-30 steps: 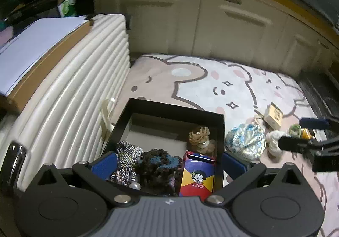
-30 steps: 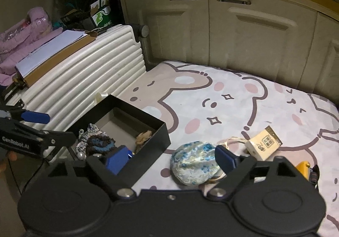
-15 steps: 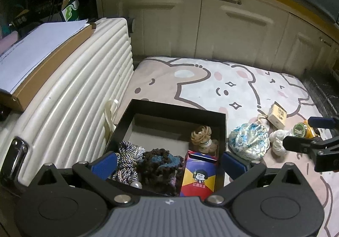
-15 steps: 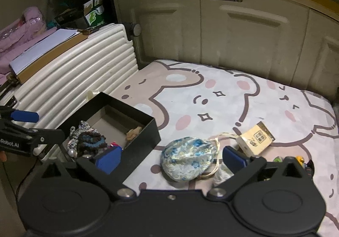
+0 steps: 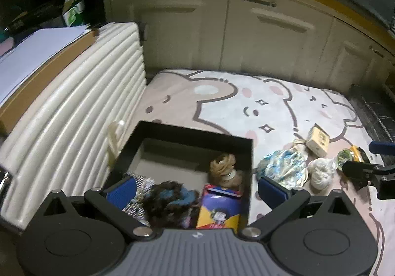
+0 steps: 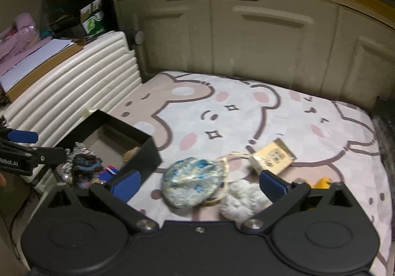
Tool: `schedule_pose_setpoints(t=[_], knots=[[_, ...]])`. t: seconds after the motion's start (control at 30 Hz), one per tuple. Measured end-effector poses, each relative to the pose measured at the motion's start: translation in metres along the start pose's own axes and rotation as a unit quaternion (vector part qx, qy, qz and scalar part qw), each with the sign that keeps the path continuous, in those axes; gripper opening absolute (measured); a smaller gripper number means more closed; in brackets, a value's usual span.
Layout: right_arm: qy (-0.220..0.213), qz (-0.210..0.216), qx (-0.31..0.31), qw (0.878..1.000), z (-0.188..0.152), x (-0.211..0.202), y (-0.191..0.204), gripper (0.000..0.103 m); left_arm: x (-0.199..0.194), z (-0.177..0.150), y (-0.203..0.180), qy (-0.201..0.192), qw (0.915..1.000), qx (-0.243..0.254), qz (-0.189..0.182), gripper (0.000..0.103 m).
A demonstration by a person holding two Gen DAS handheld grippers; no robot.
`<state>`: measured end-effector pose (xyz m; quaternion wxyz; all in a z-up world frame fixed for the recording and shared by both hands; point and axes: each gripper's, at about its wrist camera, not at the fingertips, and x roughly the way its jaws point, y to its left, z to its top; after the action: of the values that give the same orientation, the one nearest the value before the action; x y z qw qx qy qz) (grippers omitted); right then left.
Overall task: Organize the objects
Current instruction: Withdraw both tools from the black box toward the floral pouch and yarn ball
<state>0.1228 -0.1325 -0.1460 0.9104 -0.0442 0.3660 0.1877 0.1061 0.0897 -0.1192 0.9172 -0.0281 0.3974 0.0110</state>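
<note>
A black open box (image 5: 187, 134) (image 6: 138, 152) sits on the bear-print mat beside a white ribbed suitcase. It holds a striped rope, a dark fuzzy item (image 5: 170, 198), a brown hair tie (image 5: 222, 164) and a purple-and-yellow card box (image 5: 219, 209). My left gripper (image 5: 197, 189) is open and empty over the box's near end. My right gripper (image 6: 200, 183) is open and empty, above a blue floral pouch (image 6: 191, 183) (image 5: 281, 169) and a white fluffy ball (image 6: 240, 198) (image 5: 321, 172). A small tan box (image 6: 274, 156) (image 5: 318, 140) and a yellow item (image 6: 322, 182) lie nearby.
The white ribbed suitcase (image 5: 74, 113) stands left of the box, with a brown board and papers (image 5: 37, 53) on top. Cream cabinet doors (image 6: 246, 36) line the far edge of the mat (image 6: 222, 108). A dark strip of floor runs along the mat's right side.
Both grippers have shifted right and forward. The right gripper has moved from beside the black box to over the floral pouch and white ball. Both stayed open and empty.
</note>
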Motion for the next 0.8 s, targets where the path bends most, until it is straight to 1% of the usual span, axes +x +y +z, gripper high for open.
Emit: schedule_pose_setpoints(t=[0.17, 0.27, 0.43, 0.8], knots=[[-0.002, -0.027, 0.025, 0.999, -0.008, -0.006, -0.027, 0.103, 0.009, 0.004, -0.017, -0.008, 0.9998, 0.013, -0.016, 0.103], [-0.005, -0.043, 0.045, 0.998, -0.013, -0.009, -0.044, 0.103, 0.014, 0.005, -0.028, -0.013, 0.9995, 0.023, -0.018, 0.103], [-0.007, -0.063, 0.062, 0.996, -0.021, -0.015, -0.064, 0.103, 0.022, 0.007, -0.044, -0.020, 0.9987, 0.036, -0.031, 0.103], [-0.007, -0.081, 0.091, 0.992, -0.039, -0.013, -0.088, 0.103, 0.040, 0.005, -0.079, -0.030, 0.9951, 0.073, -0.060, 0.103]])
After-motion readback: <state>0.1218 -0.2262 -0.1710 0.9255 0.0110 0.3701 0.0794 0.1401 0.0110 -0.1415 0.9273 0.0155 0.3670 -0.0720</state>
